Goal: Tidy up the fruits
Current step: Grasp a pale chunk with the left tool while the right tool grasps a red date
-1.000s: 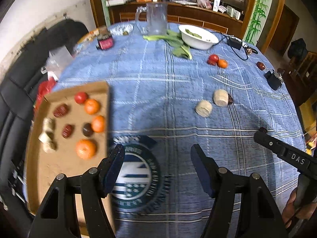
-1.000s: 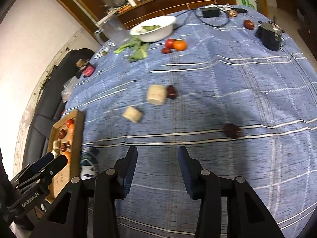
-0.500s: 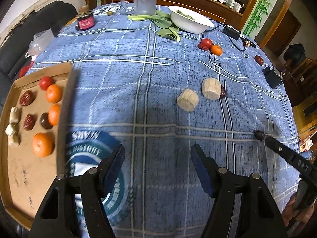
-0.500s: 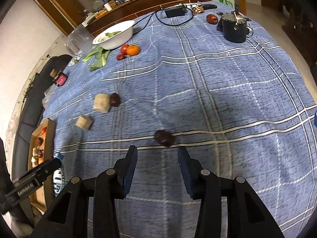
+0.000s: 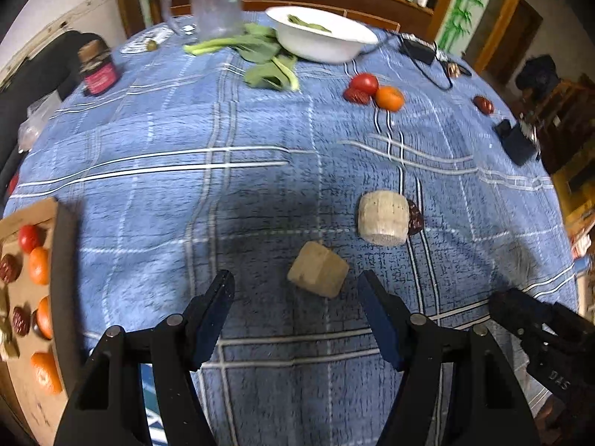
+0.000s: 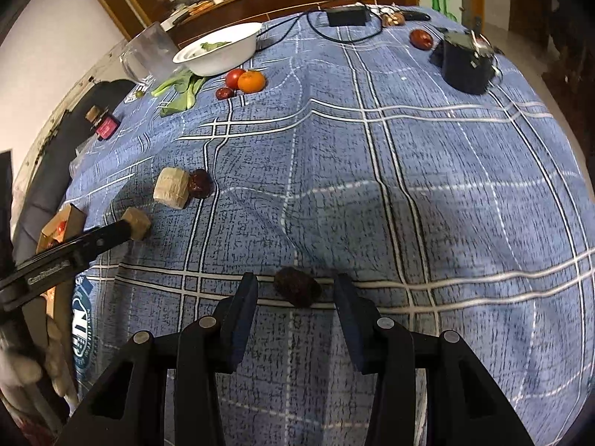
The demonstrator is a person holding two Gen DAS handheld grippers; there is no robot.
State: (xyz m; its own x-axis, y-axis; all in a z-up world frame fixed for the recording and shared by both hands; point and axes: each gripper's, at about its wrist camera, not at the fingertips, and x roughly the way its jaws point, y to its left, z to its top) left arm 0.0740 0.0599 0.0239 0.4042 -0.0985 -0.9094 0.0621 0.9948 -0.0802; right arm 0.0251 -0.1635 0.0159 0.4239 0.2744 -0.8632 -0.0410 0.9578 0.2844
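Observation:
My left gripper (image 5: 295, 284) is open, with a beige cut chunk (image 5: 318, 269) on the blue cloth just between and ahead of its fingertips. A bigger beige chunk (image 5: 383, 217) lies beyond it, a dark red date (image 5: 415, 217) touching it. My right gripper (image 6: 295, 286) is open, with a dark date (image 6: 296, 285) lying between its fingertips. The cardboard tray (image 5: 22, 390) at the left holds oranges, dates and a tomato. A tomato (image 5: 364, 82), an orange (image 5: 389, 98) and a date (image 5: 355, 95) lie together further back.
A white bowl (image 5: 319, 35), leafy greens (image 5: 266, 63), a clear jug (image 5: 212, 0) and a pink-labelled jar (image 5: 97, 70) stand at the back. A black box (image 6: 465, 63), another date (image 6: 421, 39) and a cable with its adapter (image 6: 346, 16) sit far right.
Both grippers have moved forward: the left away from the tray up to the small beige chunk, the right up to the lone dark date, which now lies between its fingers.

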